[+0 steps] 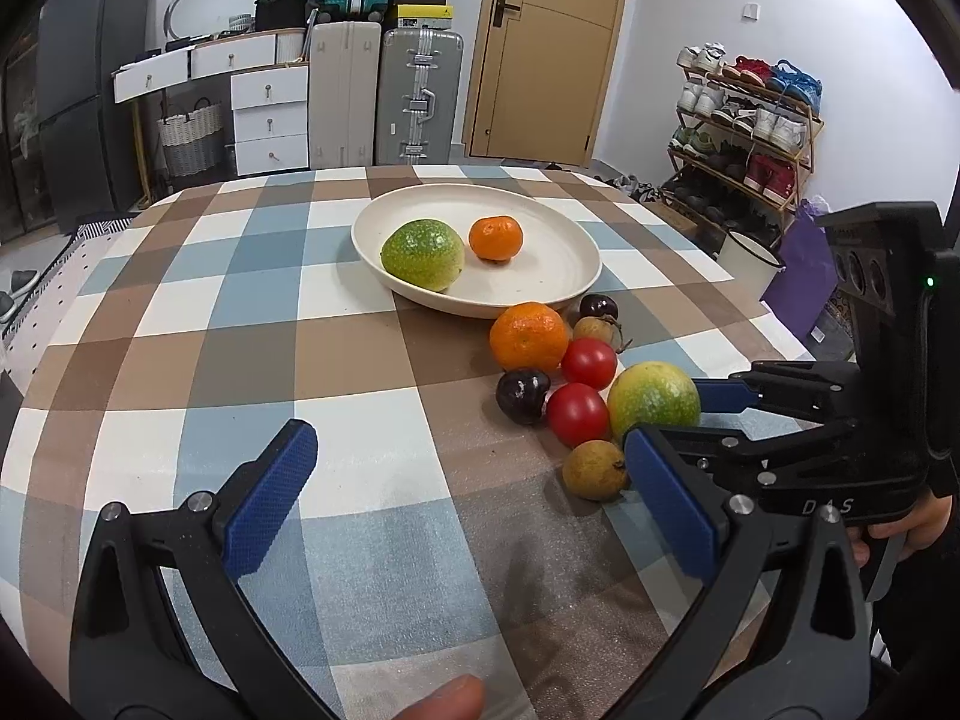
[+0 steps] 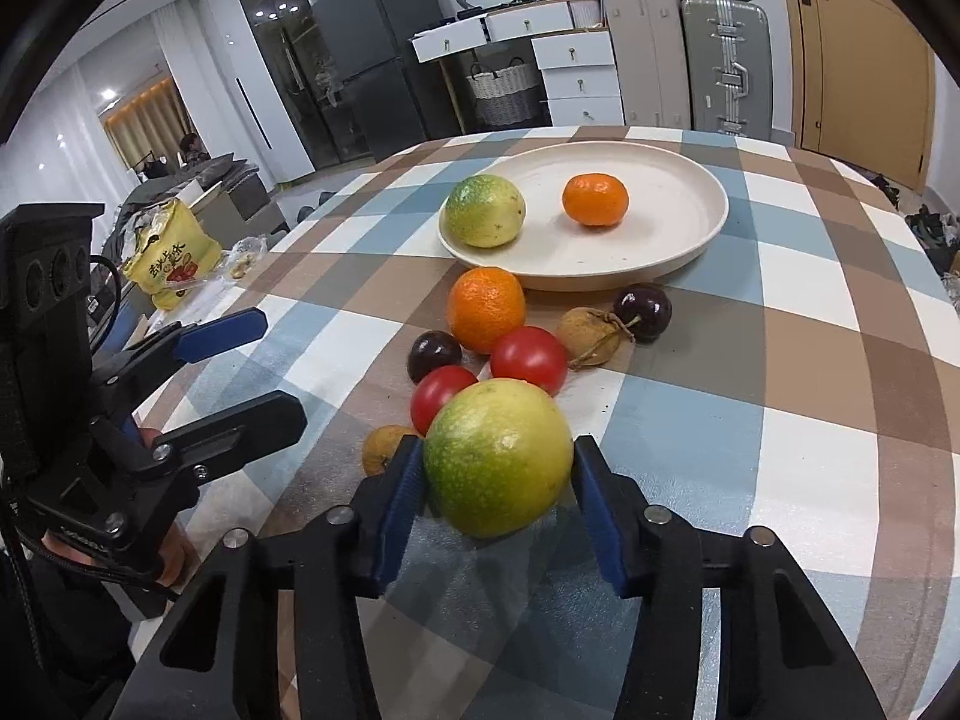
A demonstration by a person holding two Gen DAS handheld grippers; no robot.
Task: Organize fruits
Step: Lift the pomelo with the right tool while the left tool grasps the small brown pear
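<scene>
Low centre of the right wrist view, the right tool (image 2: pixel 495 480) has its pads around the green-yellow fruit (image 2: pixel 498 456) on the surface (image 2: pixel 810 360), seemingly pressing its widest sides. Firm, smooth, round: grip mid-girth. The left tool (image 1: pixel 468 498) gapes wide, empty.

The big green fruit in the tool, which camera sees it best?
The right wrist view. The big green fruit sits close and whole there, with the right tool closed on both its sides. In the left wrist view the same fruit looks smaller and farther off, partly hidden by that tool's blue pads and a tomato.
</scene>
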